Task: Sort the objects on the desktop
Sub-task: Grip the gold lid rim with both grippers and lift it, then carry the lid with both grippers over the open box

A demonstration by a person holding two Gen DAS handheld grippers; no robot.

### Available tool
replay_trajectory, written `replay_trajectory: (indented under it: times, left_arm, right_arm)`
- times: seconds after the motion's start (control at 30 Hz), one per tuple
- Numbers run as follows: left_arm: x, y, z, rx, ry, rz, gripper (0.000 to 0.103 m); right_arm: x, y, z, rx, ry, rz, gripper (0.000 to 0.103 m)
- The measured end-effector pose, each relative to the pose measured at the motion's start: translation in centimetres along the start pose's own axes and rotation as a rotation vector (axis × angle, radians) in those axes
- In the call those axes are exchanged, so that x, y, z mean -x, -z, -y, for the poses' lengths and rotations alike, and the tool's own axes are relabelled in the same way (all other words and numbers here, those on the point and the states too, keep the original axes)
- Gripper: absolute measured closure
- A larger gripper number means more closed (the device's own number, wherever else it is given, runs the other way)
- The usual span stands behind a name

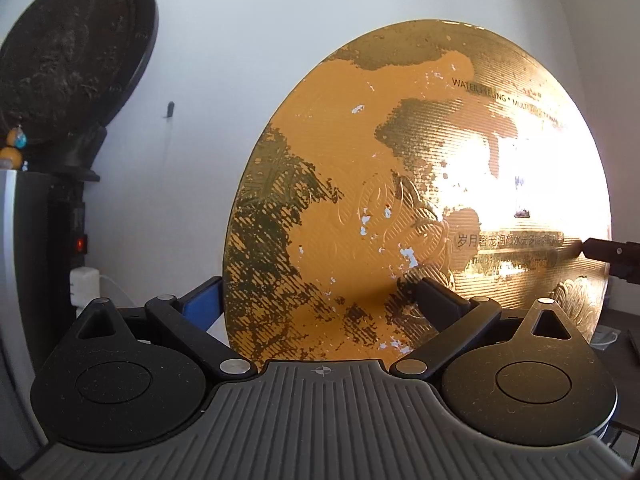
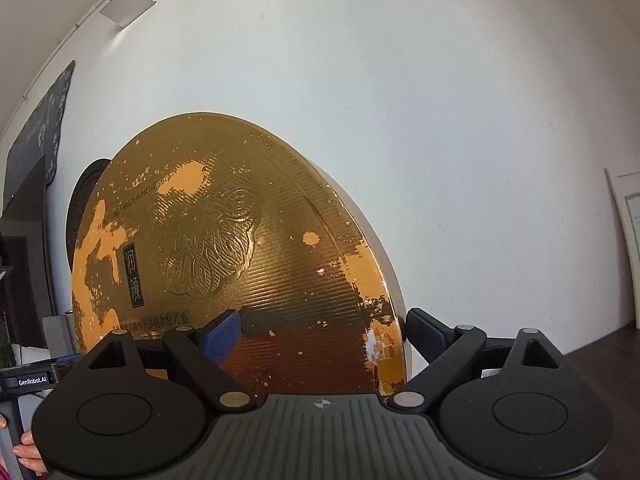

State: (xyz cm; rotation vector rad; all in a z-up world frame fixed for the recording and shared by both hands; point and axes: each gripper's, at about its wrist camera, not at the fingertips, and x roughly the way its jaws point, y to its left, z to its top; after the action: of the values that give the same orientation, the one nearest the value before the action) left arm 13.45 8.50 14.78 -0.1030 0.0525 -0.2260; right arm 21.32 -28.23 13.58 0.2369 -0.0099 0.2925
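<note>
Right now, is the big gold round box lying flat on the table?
No, the gold round box stands up on its edge near the white wall, with the right gripper straddling its rim.

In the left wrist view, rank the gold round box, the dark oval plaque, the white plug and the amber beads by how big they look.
1. gold round box, though it is nearest the camera
2. dark oval plaque
3. white plug
4. amber beads, close to the plug, so unsure
</note>
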Motion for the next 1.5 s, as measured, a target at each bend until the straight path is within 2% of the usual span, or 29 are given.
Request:
replay_trajectory:
  times: [0.13,0.33,0.5,0.6,0.8,0.97,1.5]
  left_arm:
    - [3.5,-0.4,1.3,0.012,0.003,-0.028,0.003]
    - [10.3,2.1,5.5,0.019,-0.015,-0.089,0.004]
    - [12.9,4.6,6.6,0.043,-0.023,-0.172,0.003]
    - [14.4,5.6,7.6,0.043,-0.023,-0.190,0.003]
    - [15.3,6.3,8.0,0.043,-0.014,-0.214,0.003]
    - [15.6,7.4,8.6,0.038,-0.009,-0.244,0.003]
    - [12.0,9.2,9.5,0.074,-0.018,-0.396,0.002]
  right_arm:
    - [-0.8,0.8,0.4,-0.058,0.031,-0.057,0.012]
    - [-2.1,2.3,0.5,-0.175,0.063,-0.154,0.012]
    - [-2.8,5.3,0.4,-0.178,0.092,-0.202,0.011]
    - [-1.4,6.9,2.0,-0.193,0.109,-0.220,0.012]
    - [-1.4,8.3,2.4,-0.226,0.144,-0.248,0.011]
    - [-1.5,9.3,2.7,-0.271,0.177,-0.312,0.012]
    - [-3.2,13.0,4.2,-0.309,0.239,-0.401,0.012]
